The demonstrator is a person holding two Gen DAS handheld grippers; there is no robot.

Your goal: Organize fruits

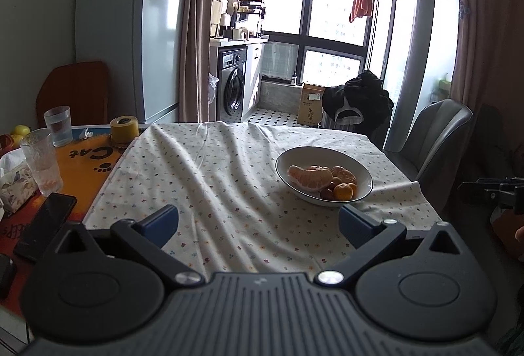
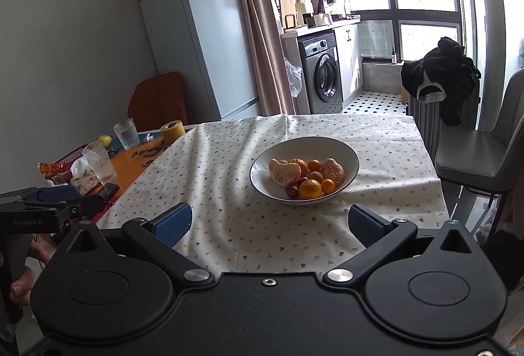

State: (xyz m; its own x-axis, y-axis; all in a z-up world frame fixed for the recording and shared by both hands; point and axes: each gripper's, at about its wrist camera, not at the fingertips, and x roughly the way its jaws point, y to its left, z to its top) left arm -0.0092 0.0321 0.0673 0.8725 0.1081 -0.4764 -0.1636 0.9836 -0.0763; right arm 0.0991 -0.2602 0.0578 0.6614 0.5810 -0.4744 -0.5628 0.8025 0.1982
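Both tongs, left (image 1: 258, 221) and right (image 2: 270, 221), gape wide, empty; orange mat (image 1: 88, 172) reads "Cat"; fruit bowl (image 2: 350, 156) beyond.

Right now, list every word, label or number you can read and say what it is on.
"Cat", upside down, with a paw print: orange mat.
Red letters on the mat's near edge: cut off, unreadable.
Carton: dark characters and a white label, too blurred to read.
Left claw body: small white lettering, too blurred.
Snack packet: print unreadable.
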